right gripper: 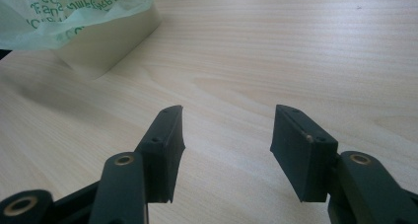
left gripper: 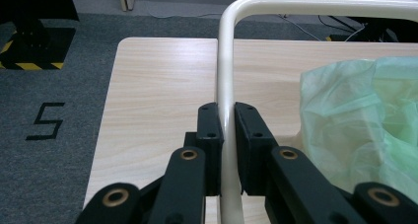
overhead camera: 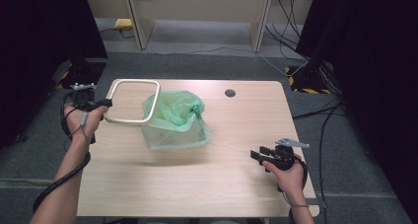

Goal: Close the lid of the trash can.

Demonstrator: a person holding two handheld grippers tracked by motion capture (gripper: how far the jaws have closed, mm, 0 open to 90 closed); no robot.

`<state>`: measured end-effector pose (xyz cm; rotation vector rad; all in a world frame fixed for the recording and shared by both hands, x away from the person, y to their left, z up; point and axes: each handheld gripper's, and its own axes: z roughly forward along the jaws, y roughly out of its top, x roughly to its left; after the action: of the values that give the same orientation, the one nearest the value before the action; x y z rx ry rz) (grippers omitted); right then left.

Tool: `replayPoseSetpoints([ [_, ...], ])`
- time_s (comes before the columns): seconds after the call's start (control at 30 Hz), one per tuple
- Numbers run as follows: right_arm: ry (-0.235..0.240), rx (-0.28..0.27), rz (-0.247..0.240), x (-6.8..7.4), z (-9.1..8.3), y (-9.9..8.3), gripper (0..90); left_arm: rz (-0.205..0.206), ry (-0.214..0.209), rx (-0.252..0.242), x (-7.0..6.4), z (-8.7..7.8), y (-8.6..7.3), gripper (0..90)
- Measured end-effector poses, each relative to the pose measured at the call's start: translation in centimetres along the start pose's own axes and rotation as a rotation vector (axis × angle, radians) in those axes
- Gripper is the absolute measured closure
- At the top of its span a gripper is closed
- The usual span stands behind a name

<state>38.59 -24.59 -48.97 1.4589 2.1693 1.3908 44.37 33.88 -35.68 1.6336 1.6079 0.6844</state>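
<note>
Clearly, translucent green bag (overhead camera: 175,121) hangs from cream frame (overhead camera: 132,100).

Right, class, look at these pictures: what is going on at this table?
A person works at a wooden table with a claw in each hand. The left claw is shut on the cream metal frame of a bin, gripping one side rail. A green plastic bag hangs at the frame's far side, resting on the table. The right claw is open, low over bare wood to the bag's right, holding nothing.
</note>
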Motion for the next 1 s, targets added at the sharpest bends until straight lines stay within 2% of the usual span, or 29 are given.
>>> replayPoseSetpoints([
  [0.73, 0.002, 0.003, 0.004, -0.1, 0.1, -0.3, 46.2, 0.014, -0.031, 0.0, -2.2, 0.8, 0.3, 81.4],
  [1.0, 0.0, 0.004, 0.004, -0.1, 0.0, -0.3, 46.1, 0.017, -0.031, 0.002, -2.5, 0.8, 0.3, 81.4],
])
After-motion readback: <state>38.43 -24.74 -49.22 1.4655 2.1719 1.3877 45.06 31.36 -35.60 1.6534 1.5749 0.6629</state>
